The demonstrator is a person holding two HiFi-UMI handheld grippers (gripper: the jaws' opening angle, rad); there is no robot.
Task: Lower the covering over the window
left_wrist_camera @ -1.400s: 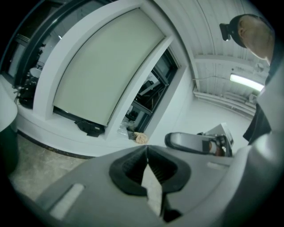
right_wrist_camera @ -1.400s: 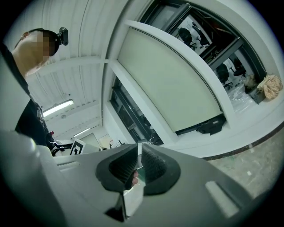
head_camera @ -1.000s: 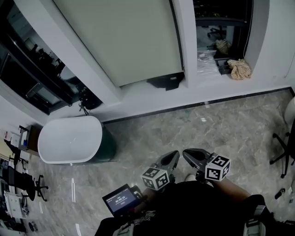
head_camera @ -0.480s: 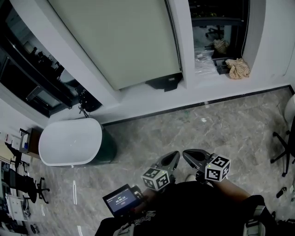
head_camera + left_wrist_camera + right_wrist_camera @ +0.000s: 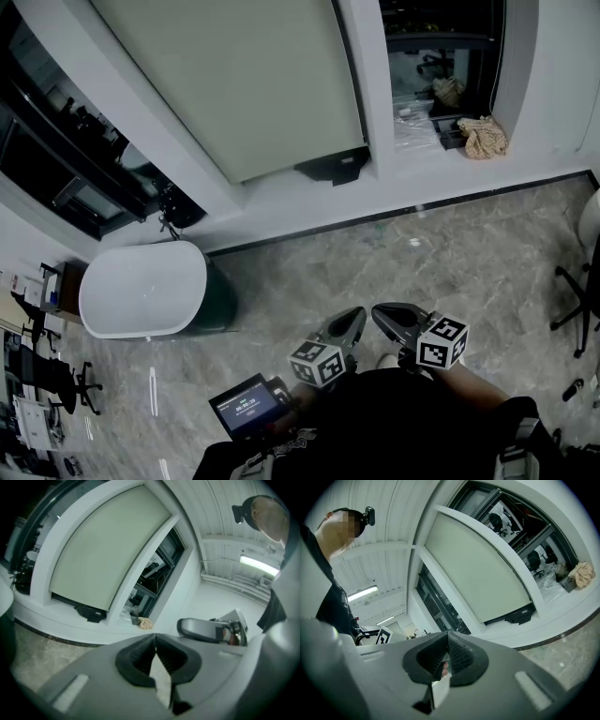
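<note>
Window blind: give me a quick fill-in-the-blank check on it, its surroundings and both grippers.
The left gripper and right gripper both have their jaws ____, gripping nothing. In the head view, the beige cloth lies on the sill to the ____ of the blind. The white tub stands on the ____.
Missing words: shut; right; floor.

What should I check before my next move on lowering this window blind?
1. Left claw shut and empty: ok.
2. Right claw shut and empty: ok.
3. Blind fully down: cannot tell; its lower edge sits near the sill, with a dark strip beneath.
4. Dark object on the sill out of the blind's way: cannot tell.
5. Pull cord or handle found: cannot tell; none shows.
6. Claws within reach of the blind: not ok; both are held near the body, with floor between.
</note>
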